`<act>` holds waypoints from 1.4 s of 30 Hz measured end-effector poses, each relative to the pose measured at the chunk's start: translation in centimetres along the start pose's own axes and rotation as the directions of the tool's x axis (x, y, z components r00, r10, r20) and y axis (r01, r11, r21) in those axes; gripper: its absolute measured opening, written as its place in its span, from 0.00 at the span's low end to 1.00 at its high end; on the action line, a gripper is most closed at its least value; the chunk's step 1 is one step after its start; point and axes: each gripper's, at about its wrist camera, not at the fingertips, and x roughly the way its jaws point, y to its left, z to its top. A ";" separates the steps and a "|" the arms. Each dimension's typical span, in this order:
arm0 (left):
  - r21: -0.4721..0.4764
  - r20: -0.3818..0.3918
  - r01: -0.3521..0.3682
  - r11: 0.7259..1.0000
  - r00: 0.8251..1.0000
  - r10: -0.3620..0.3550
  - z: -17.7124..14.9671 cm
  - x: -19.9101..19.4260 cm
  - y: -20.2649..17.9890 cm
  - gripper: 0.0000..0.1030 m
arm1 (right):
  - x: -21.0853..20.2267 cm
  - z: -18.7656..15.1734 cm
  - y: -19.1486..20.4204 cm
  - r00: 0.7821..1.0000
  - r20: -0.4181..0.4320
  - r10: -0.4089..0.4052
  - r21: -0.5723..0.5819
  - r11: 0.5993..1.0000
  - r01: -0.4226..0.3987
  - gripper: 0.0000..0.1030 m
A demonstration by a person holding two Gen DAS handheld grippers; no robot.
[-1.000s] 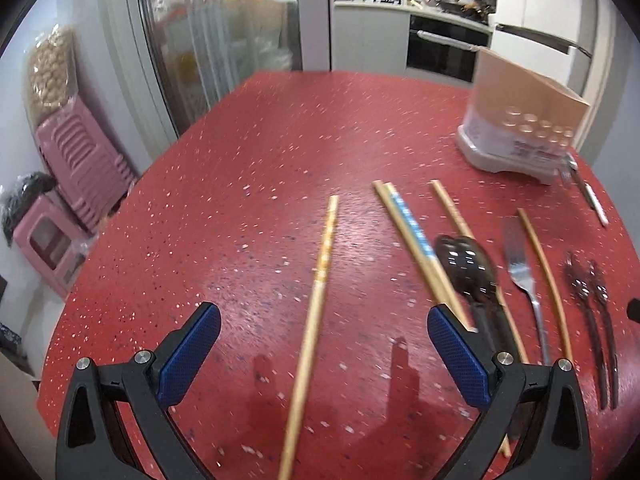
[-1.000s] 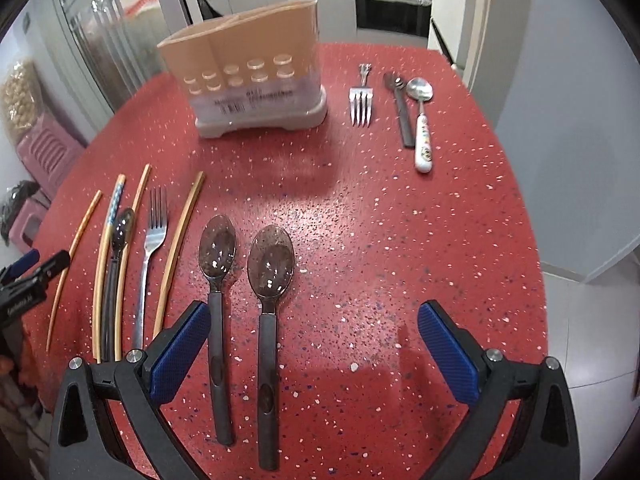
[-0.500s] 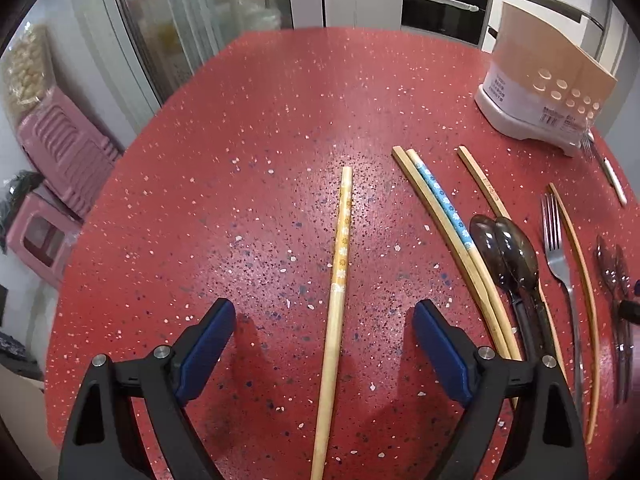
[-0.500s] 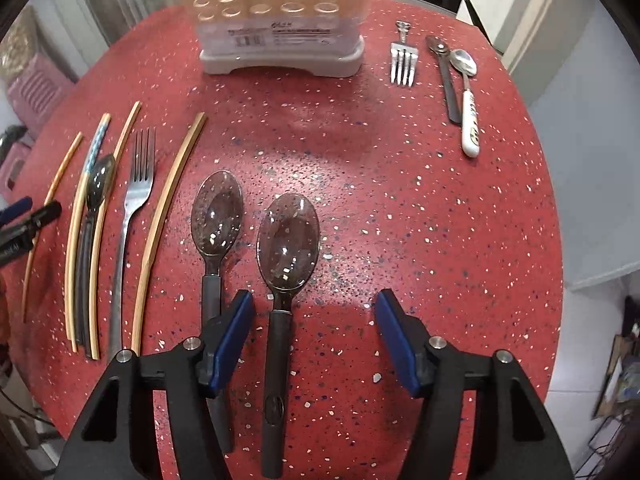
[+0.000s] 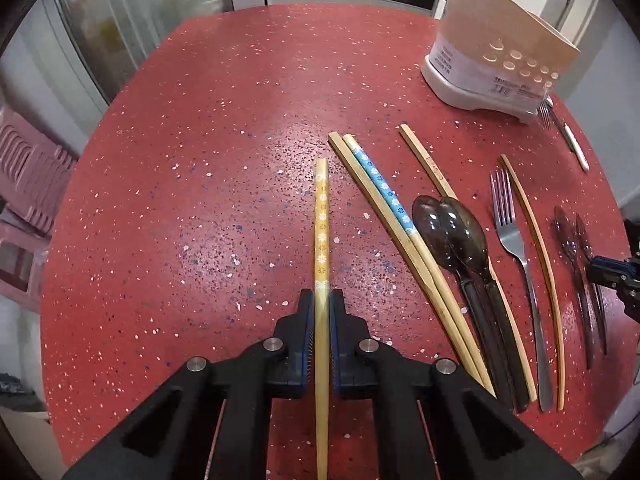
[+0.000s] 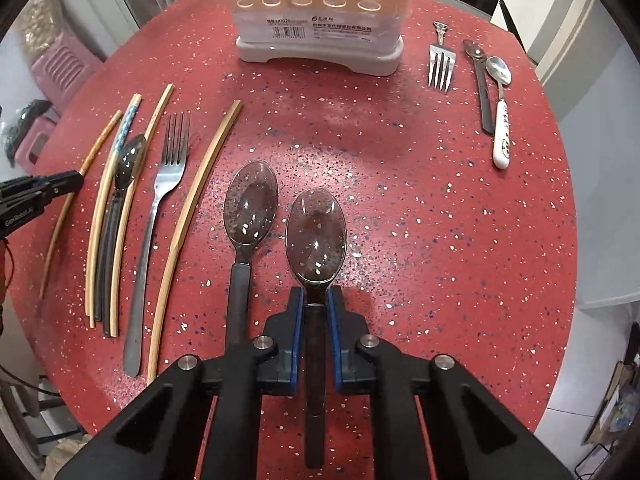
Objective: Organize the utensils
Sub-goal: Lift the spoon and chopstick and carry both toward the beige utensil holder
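My left gripper (image 5: 321, 305) is shut on a yellow flowered chopstick (image 5: 321, 224) that lies on the red table (image 5: 224, 128). My right gripper (image 6: 316, 300) is shut on the dark handle of a clear brown spoon (image 6: 316, 236). A second clear brown spoon (image 6: 250, 208) lies just left of it. The tan and white utensil holder (image 6: 320, 12) stands at the back, also in the left wrist view (image 5: 496, 56). The left gripper shows at the left edge of the right wrist view (image 6: 40, 188).
Between the grippers lie several chopsticks (image 5: 384, 192), two stacked dark spoons (image 5: 456, 232), a steel fork (image 6: 164, 176) and a bent wooden chopstick (image 6: 196, 208). At the back right lie a fork (image 6: 440, 64), a dark spoon (image 6: 478, 76) and a white-handled spoon (image 6: 502, 128). Pink stools (image 5: 28, 184) stand beyond the table's left edge.
Both grippers have moved forward and down and have closed: the left on the yellow chopstick, the right on the spoon handle. Both were open before.
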 end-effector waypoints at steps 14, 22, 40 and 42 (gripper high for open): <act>-0.125 0.264 0.131 0.984 0.960 -0.094 -2.0 -5.8 -0.7 0.31 | -4.9 -0.1 -5.3 0.955 0.207 0.212 0.084 0.969 -0.233 0.12; -0.111 0.428 0.228 0.967 0.890 -0.161 1.1 -11.5 -2.7 0.31 | -9.5 1.6 -4.9 0.912 0.329 0.246 0.072 0.956 -0.284 0.12; -0.078 0.686 0.280 0.957 0.711 -0.152 18.0 -16.1 -7.6 0.31 | -16.0 15.8 -6.3 0.748 0.643 0.164 0.075 0.959 -0.275 0.12; -0.087 0.701 0.287 0.954 0.698 -0.146 19.1 -15.5 -7.8 0.31 | -16.1 17.4 -6.5 0.729 0.669 0.146 0.075 0.962 -0.262 0.12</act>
